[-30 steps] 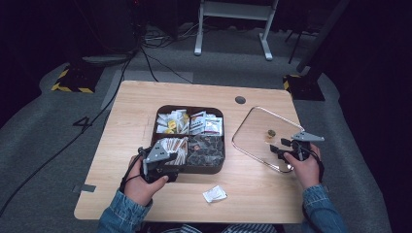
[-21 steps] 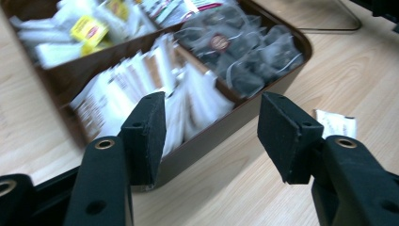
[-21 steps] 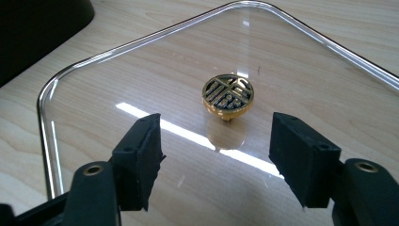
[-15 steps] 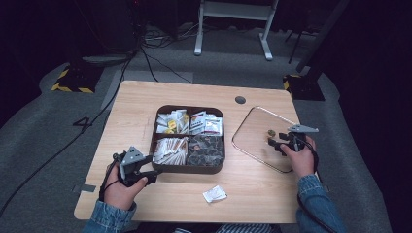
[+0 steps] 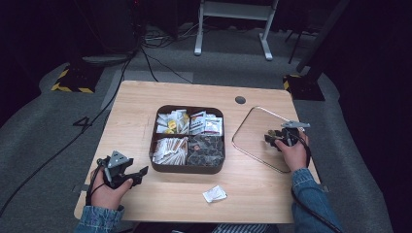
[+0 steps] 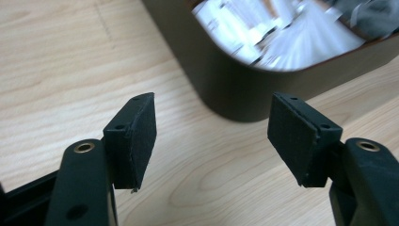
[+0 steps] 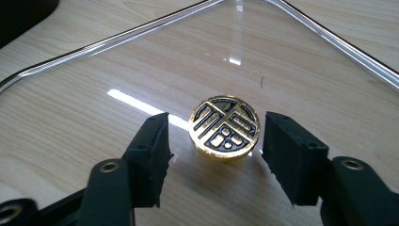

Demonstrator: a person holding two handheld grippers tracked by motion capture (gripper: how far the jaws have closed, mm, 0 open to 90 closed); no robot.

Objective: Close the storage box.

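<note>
Jaws of right gripper (image 7: 214,141) closing astride gold knob (image 7: 225,127) — pads not touching.

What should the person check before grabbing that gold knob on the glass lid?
1. Gold knob sits between the right gripper's jaws: ok.
2. Pads pressing the knob: not ok; they have just been closing, but gaps show on both sides.
3. Glass lid lies flat on the table, beside the box: ok.
4. Left gripper holds nothing; its jaws have just been opening: ok.
5. Brown divided box uncovered, ready for the lid: ok.
6. White packet lies loose outside the box: not ok.
</note>
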